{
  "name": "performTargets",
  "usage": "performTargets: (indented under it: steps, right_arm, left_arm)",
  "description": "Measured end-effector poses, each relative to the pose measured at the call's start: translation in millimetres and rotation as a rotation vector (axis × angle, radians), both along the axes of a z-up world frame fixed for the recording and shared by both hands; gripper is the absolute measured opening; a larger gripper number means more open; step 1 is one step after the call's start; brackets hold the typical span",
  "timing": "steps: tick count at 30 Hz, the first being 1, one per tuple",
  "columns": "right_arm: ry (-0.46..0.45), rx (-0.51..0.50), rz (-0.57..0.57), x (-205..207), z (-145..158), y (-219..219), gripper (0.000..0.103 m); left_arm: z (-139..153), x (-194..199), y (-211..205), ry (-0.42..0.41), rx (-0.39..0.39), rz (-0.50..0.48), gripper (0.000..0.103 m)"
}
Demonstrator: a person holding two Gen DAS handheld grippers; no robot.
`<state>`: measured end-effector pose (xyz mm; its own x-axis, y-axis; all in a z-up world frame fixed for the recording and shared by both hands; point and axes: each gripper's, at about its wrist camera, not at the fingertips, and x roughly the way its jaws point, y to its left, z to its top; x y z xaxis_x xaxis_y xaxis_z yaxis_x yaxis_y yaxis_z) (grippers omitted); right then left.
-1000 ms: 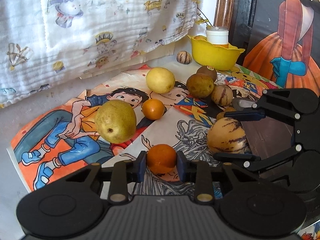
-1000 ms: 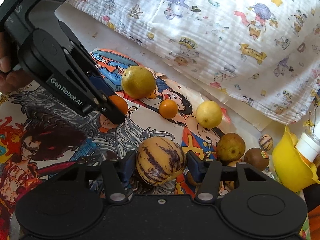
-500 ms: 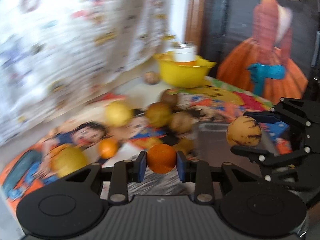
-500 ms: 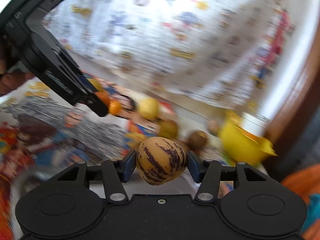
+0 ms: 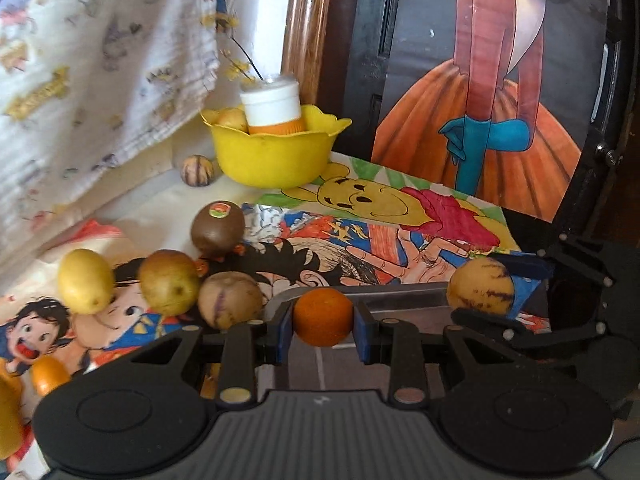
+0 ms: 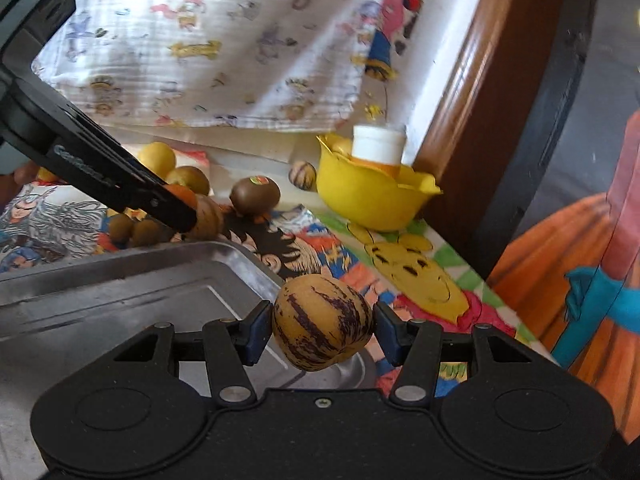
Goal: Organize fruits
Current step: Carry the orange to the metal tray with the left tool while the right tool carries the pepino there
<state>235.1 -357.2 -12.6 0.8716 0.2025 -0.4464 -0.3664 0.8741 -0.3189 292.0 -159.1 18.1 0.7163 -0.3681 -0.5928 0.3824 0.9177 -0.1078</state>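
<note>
My left gripper is shut on a small orange and holds it over the near rim of a metal tray. My right gripper is shut on a yellow purple-striped melon above the tray's far right corner. That melon shows at the right of the left wrist view. On the cartoon mat lie a kiwi, a lemon, a brownish pear and another striped fruit.
A yellow bowl with a white-capped orange bottle stands at the back by a wooden post. A small striped fruit lies beside it. A patterned cloth hangs at the left. A painted panel stands at the right.
Both grippers lifted their fruits off the mat and swung right, and now hold them over the metal tray. The fruits left on the mat have not moved.
</note>
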Motion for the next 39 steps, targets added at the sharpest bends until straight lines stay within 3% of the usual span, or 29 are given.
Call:
performTargets:
  steps: [16,27,31,39]
  right_arm:
    - [0.032,-0.006,0.006,17.4,-20.4,4.9,0.056]
    - [0.018,-0.001,-0.008,15.5,-21.9,5.1,0.059]
    - [0.018,-0.010,-0.010,11.8,-24.5,7.3,0.063]
    - [0.004,0.021,-0.028,-3.7,-14.5,7.1,0.074]
  left_arm:
    - [-26.3,25.8,-14.9,0.048,0.040,0.005,0.034]
    - [-33.4,34.7,-10.5,0.118,0.021,0.001,0.035]
    - [-34.0,33.6,-7.1,0.122,0.002,0.010,0.039]
    - [-15.1,18.4,2.9,0.074,-0.047,0.051,0.064]
